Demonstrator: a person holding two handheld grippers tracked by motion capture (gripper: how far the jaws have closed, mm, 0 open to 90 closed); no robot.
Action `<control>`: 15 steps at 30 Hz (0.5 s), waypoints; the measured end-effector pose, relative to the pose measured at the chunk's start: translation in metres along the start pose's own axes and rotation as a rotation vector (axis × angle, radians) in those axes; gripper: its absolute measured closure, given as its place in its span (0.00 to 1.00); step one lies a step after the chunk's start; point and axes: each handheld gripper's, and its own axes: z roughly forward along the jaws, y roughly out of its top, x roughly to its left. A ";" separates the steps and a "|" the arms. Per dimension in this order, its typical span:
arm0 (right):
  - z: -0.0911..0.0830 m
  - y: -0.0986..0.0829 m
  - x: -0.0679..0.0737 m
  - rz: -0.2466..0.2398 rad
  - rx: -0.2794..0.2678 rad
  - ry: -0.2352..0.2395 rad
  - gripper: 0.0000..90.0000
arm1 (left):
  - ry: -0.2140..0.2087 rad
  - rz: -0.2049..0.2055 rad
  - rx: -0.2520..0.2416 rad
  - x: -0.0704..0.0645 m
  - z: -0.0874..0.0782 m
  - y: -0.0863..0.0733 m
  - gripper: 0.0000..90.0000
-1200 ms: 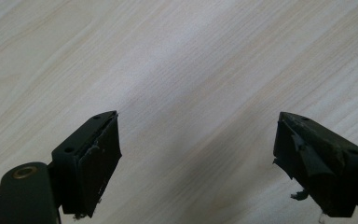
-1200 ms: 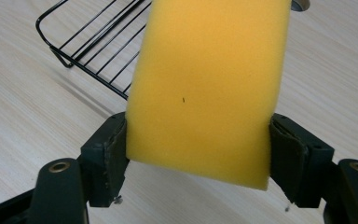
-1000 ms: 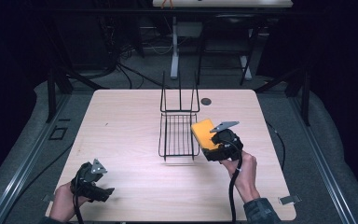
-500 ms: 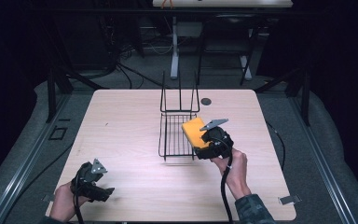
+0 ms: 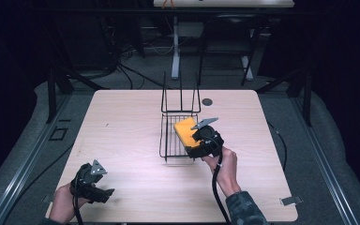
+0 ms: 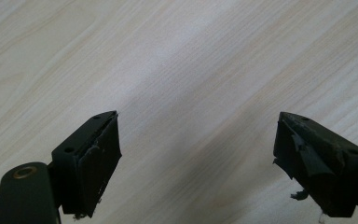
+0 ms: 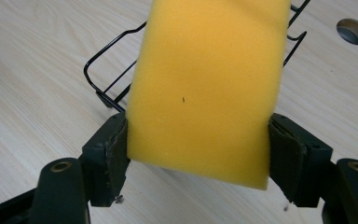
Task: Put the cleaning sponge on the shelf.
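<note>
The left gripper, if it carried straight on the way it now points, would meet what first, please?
Probably just the pale wooden tabletop: the open left gripper looks down at bare wood with nothing between its jaws. How far off the surface lies is unclear.

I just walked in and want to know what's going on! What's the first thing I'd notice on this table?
The bright yellow sponge jumps out first: the right hand-held gripper squeezes it between its jaws, over the near right part of a black wire rack in the middle of the wooden table. Down at the near left corner, the left hand-held gripper hangs open over bare wood, holding nothing.
</note>
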 end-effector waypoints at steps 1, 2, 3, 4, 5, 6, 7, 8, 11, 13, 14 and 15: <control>0.002 0.000 0.001 0.008 0.002 0.000 0.31 | 0.000 0.001 0.002 0.000 0.000 0.000 0.16; 0.002 0.000 0.001 0.008 0.002 0.000 0.31 | 0.000 0.001 0.002 0.000 0.000 0.000 0.16; 0.008 -0.001 0.001 0.011 0.012 0.003 0.31 | 0.001 0.001 -0.004 0.000 0.000 -0.001 0.16; 0.010 -0.001 0.001 0.014 0.010 0.003 0.31 | 0.000 0.000 -0.005 0.000 0.000 -0.001 0.16; 0.012 -0.001 0.001 0.017 0.011 0.000 0.31 | 0.000 -0.001 -0.005 0.000 0.000 0.000 0.16; 0.012 -0.001 0.001 0.017 0.011 0.000 0.31 | 0.000 -0.001 -0.005 0.000 0.000 0.000 0.16; 0.016 0.000 0.001 0.035 0.010 0.010 0.31 | 0.001 0.000 -0.003 0.000 0.001 0.000 0.16; 0.016 0.000 0.001 0.035 0.010 0.010 0.31 | 0.001 0.000 -0.003 0.000 0.001 0.000 0.16; 0.025 0.002 0.004 0.053 0.015 0.017 0.31 | 0.000 0.001 -0.005 0.000 0.001 -0.001 0.16; 0.031 0.004 0.007 0.051 0.024 0.013 0.32 | -0.001 0.001 -0.005 0.000 0.001 -0.001 0.16; 0.033 0.004 0.008 0.053 0.025 0.013 0.32 | -0.002 0.001 -0.005 0.000 0.000 -0.001 0.16; 0.036 0.005 0.009 0.052 0.029 0.013 0.32 | -0.002 0.002 -0.005 0.000 0.000 -0.001 0.16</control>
